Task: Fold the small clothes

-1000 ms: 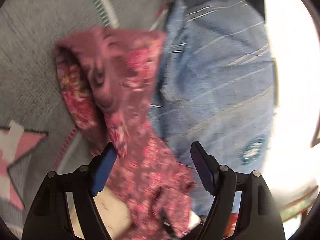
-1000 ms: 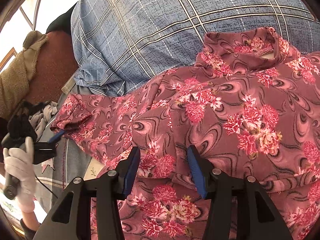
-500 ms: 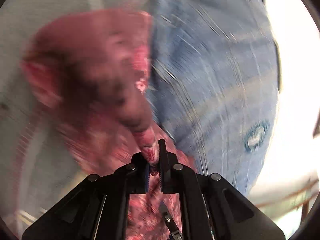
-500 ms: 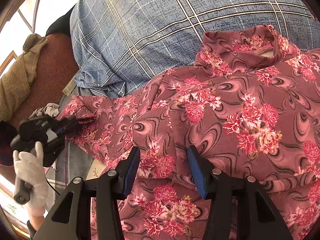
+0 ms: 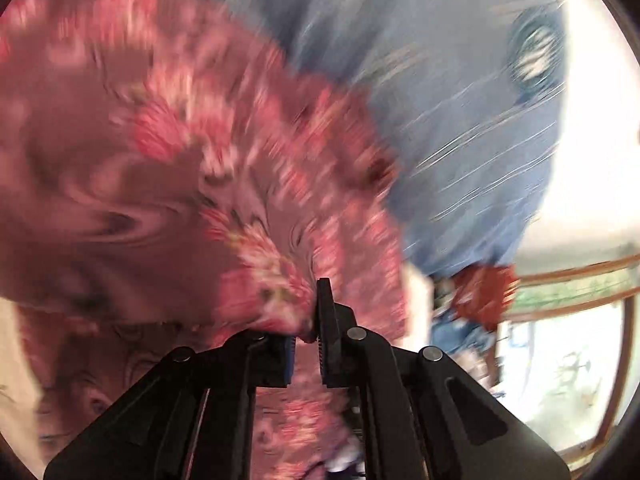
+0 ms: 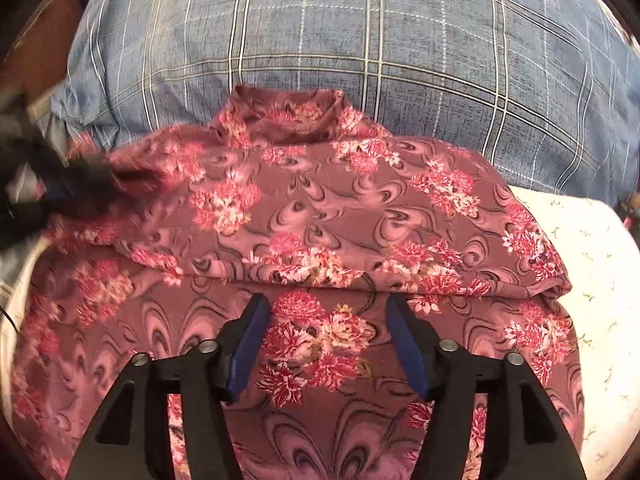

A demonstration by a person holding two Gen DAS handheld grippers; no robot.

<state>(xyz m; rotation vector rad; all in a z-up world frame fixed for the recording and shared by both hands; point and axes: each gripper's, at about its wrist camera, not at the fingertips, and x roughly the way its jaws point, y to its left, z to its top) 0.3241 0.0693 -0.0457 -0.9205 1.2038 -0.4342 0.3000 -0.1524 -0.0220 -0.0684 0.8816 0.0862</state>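
A dusty-pink floral top (image 6: 328, 216) lies on the bed with its collar toward the blue plaid pillow (image 6: 360, 28). My left gripper (image 5: 308, 320) is shut on a fold of the top's sleeve (image 5: 256, 248), and that view is blurred by motion. In the right wrist view the left gripper (image 6: 36, 196) is a dark blur at the top's left edge, with the sleeve laid over the body. My right gripper (image 6: 326, 320) is open and empty, just above the lower part of the top.
A cream sheet with small sprigs (image 6: 592, 280) shows at the right of the top. The blue plaid pillow (image 5: 460, 80) fills the far side. A window with a wooden frame (image 5: 580, 320) is at the right in the left wrist view.
My left gripper closed on the sleeve and carried it over the body of the top. The top now lies squarer, collar centred. The right gripper stayed open and shifted a little.
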